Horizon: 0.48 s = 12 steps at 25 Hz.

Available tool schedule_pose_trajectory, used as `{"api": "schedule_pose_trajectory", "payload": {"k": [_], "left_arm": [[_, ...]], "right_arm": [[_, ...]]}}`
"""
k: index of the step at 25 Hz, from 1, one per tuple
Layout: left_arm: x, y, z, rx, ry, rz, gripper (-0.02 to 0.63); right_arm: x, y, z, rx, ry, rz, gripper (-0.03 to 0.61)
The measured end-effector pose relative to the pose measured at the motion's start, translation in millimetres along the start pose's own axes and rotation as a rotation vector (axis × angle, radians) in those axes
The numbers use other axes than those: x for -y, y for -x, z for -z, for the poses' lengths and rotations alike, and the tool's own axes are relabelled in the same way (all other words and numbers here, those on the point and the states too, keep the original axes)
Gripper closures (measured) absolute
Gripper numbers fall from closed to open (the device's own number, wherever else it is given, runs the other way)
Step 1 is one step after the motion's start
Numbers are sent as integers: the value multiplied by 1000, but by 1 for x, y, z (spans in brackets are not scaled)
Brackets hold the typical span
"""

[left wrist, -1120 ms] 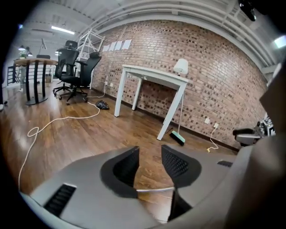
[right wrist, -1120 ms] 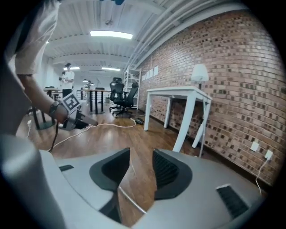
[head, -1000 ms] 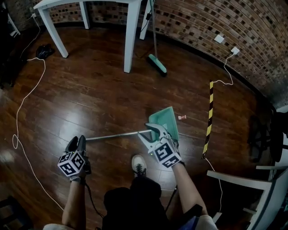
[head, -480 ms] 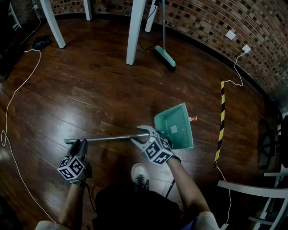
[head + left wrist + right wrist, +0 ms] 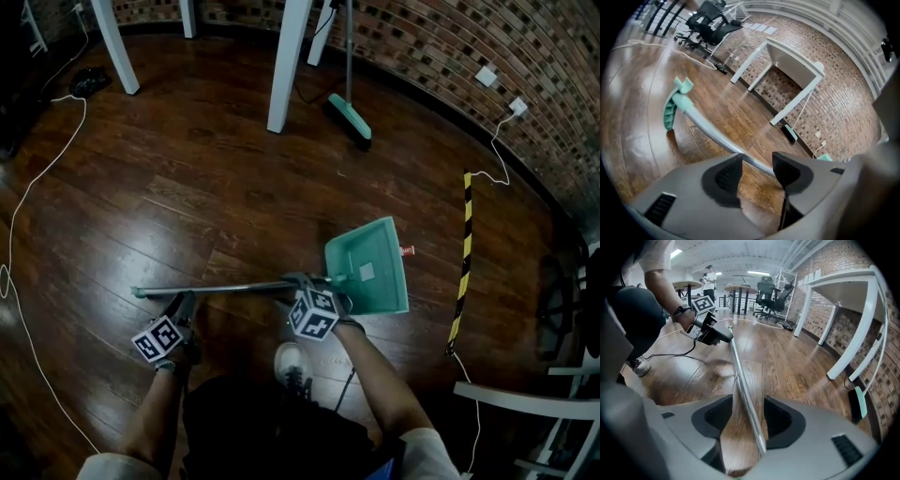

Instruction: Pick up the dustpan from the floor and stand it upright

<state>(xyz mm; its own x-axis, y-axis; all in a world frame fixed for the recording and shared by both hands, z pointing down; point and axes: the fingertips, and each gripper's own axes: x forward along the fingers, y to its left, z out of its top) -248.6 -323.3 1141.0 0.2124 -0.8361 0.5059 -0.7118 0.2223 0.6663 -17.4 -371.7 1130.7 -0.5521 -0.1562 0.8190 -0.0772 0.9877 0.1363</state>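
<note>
L gripper point(image 5: 757, 169) jaws just opening, spread, pole point(image 5: 712, 133) at tips | R gripper point(image 5: 742, 420) just opening, spread round pole | dustpan point(image 5: 367, 267) on floor point(image 5: 187, 187)

Bare floor point(image 5: 187, 187) around the handle point(image 5: 225, 288); table leg point(image 5: 288, 66) and broom point(image 5: 350, 120) stand beyond.

"What does the person wear?"

"A white short-sleeved shirt point(image 5: 658, 254), dark trousers point(image 5: 272, 422) and a white shoe point(image 5: 291, 361) with dark laces. There is a dark band point(image 5: 679, 311) on the left wrist."

"And the tools in the person's hands?"

"The left gripper point(image 5: 185, 302) and the right gripper point(image 5: 302, 283) look alike. Each has a smooth grey shell, black ribbed pads point(image 5: 727, 176) inside the jaws, and a cube point(image 5: 157, 337) covered in black-and-white square markers near the hand."

"Any wiring?"

"A thin black cable point(image 5: 670, 354) runs from the left gripper across the floor."
</note>
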Motion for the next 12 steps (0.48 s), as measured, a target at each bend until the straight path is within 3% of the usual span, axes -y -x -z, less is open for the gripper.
{"api": "schedule_pose_trajectory", "payload": {"k": [5,12], "left_arm": [[-1,-8,-15,22,88,30,400],[-17,0,-8,46,226,26,402]], "right_arm": [[5,-24,-3,-47,-7,-37,347],[8,-46,4,-91,37,-66,347]]}}
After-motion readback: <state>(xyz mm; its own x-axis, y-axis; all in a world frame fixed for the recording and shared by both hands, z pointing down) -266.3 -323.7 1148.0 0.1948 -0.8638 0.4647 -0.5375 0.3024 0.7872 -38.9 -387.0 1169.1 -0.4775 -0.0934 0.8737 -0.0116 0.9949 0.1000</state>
